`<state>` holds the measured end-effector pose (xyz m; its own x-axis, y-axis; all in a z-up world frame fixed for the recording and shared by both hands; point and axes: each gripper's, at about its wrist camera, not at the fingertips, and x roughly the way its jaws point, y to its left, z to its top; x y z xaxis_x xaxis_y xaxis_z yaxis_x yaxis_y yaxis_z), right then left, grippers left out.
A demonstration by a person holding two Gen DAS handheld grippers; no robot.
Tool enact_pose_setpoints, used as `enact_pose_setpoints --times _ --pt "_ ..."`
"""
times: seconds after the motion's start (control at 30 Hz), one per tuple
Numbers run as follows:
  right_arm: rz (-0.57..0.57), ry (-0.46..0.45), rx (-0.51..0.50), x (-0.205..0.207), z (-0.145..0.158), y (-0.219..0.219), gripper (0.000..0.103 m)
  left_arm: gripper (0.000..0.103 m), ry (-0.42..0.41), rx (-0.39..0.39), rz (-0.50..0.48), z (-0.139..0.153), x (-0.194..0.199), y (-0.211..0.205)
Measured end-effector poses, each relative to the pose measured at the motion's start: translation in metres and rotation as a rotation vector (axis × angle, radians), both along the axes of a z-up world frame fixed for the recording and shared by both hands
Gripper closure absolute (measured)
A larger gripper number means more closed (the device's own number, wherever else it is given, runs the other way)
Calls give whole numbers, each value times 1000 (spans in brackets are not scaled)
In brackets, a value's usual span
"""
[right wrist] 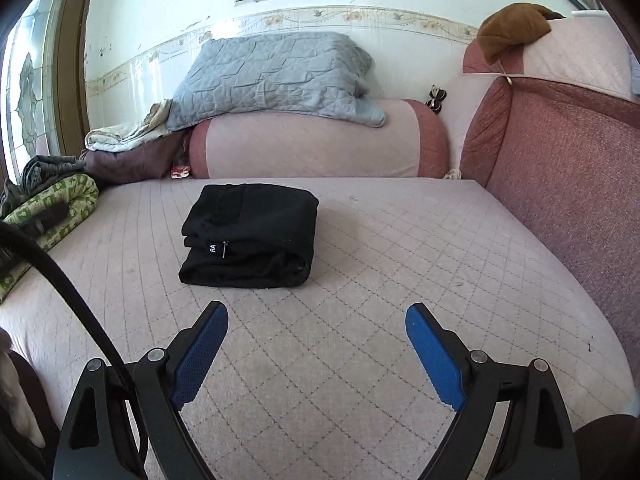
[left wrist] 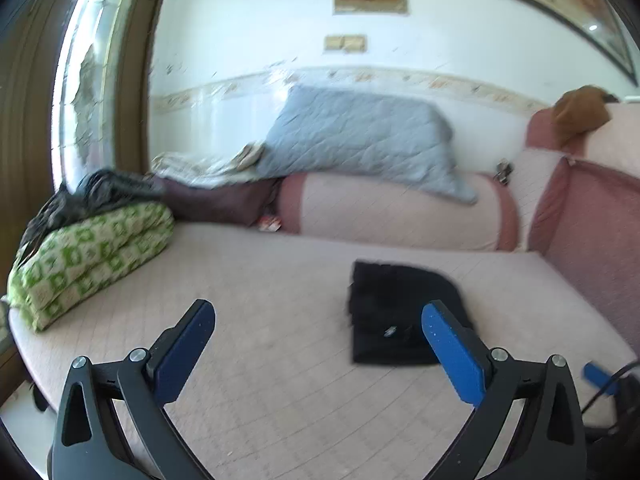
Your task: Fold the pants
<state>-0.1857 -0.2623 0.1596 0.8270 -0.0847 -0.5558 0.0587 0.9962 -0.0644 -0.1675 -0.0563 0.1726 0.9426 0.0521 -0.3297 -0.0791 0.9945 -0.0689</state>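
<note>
Left wrist view, somewhat blurred: a pale pink quilted mattress (left wrist: 280,280) served as the working surface, backed by a white wall with a floral tile border and a glazed door at the left. Along the mattress's far edge lay a pink bolster (left wrist: 400,212) with a grey quilted blanket (left wrist: 360,140) draped over it; a folded green-and-white patterned blanket (left wrist: 88,256) occupied the far left corner, with dark clothing heaped on top. A brown garment (left wrist: 580,116) sat on top of the red backrest cushion (left wrist: 592,216) at the right. The left gripper (left wrist: 318,320) hung above the mattress near its front edge, its blue-padded fingers spread wide and holding nothing. The pants (left wrist: 400,312), black and folded into a compact bundle, lay on the mattress right of centre, partly hidden behind the right-hand finger. A blue pad of the other tool showed at the lower right edge. Right wrist view, sharper: the same mattress (right wrist: 400,260), bolster (right wrist: 312,144), grey blanket (right wrist: 272,72), green blanket (right wrist: 60,204), brown garment (right wrist: 512,28) and red cushion (right wrist: 568,160) appeared. The pants (right wrist: 252,236) rested flat towards the far left part of the mattress, well apart from the cushion, a small white label showing on the near fold. The right gripper (right wrist: 316,322) hovered over bare quilting nearer the front edge, fingers wide apart, gripping nothing and not touching the bundle. A black cable (right wrist: 60,276) crossed the left foreground.
</note>
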Motion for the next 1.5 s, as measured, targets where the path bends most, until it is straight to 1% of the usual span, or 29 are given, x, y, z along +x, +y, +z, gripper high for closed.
enact_pose_setpoints --times 0.1,0.17,0.23,0.4,0.47,0.67,0.8,0.83,0.87,0.93,1.03,1.1,1.17,1.23,1.33,1.5 --pt "-43 28 24 -1 -9 -7 9 0 9 3 -35 9 8 -7" --pt "-65 53 55 0 -16 -14 9 0 19 -3 -42 11 13 -10" --pt "-71 72 55 0 -21 -15 9 0 23 -2 -39 9 16 -11" --pt "-59 92 43 3 -26 -13 9 0 30 22 24 1 15 -10" --pt "-48 94 39 6 -26 -11 9 0 40 18 44 0 14 -9" --pt "-9 115 15 26 -24 -2 9 0 93 6 7 -2 29 -6" --pt "1 123 41 38 -28 5 8 0 171 7 -19 -16 43 -3" --pt "6 129 47 41 -31 6 8 0 215 14 -22 -24 50 -3" --pt "12 140 54 44 -35 10 8 0 242 15 -30 -30 53 -2" --pt "23 151 69 47 -41 15 8 0 315 3 -50 -47 61 1" --pt "44 139 79 43 -46 20 8 0 385 -10 -63 -70 66 1" --pt "52 144 75 42 -54 22 8 0 408 -10 -68 -84 67 -2" --pt "52 169 90 43 -62 22 8 0 441 -18 -78 -94 71 -3" --pt "48 197 104 47 -70 21 8 0 471 -37 -95 -101 75 -3" --pt "37 202 110 49 -74 18 8 0 485 -28 -86 -106 77 -2" --pt "27 220 128 54 -79 13 8 0 531 -60 -86 -116 84 4"
